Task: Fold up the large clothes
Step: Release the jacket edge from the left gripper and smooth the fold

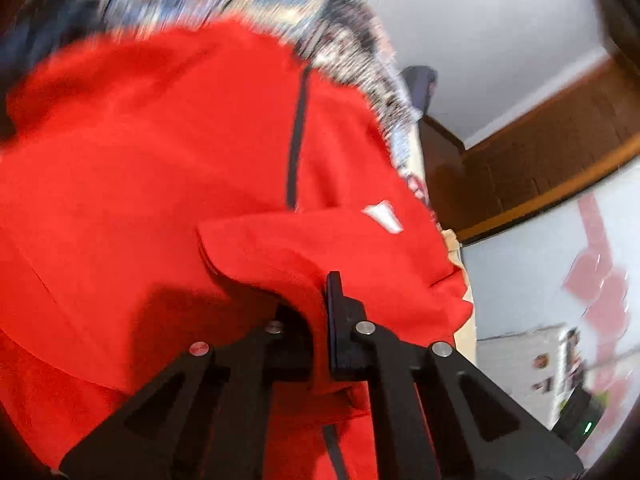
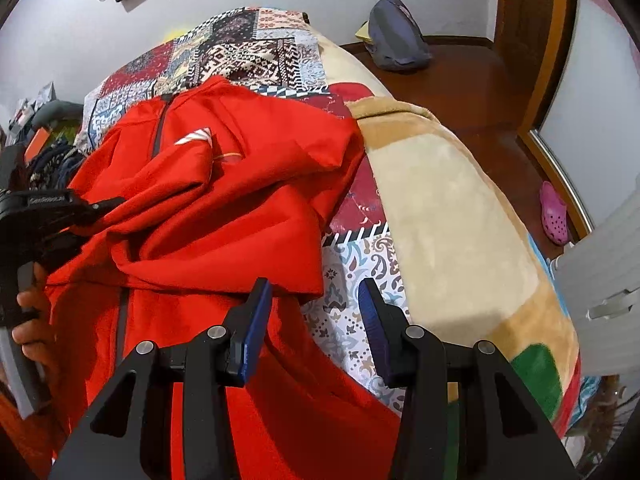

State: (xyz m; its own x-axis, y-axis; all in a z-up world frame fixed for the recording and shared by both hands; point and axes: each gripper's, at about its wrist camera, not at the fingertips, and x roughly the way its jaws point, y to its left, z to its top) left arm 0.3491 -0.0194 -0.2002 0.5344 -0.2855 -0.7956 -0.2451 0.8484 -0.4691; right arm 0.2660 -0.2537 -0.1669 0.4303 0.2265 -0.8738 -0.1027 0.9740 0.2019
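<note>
A large red jacket (image 2: 224,208) with a dark zip and a white chest mark lies rumpled on the bed. It fills the left wrist view (image 1: 160,160), which is blurred. My left gripper (image 1: 312,304) is shut on a fold of the red jacket; red cloth runs between its fingers. It also shows at the left edge of the right wrist view (image 2: 100,206), held by a hand, pinching the jacket's left side. My right gripper (image 2: 316,304) is open and empty, just above the jacket's lower right edge and the bedsheet.
The bed has a patterned patchwork sheet (image 2: 248,48) and a beige plush blanket (image 2: 448,216) to the right. A blue bag (image 2: 396,36) and a pink clog (image 2: 554,212) lie on the wooden floor. A white drawer unit (image 2: 604,292) stands at right.
</note>
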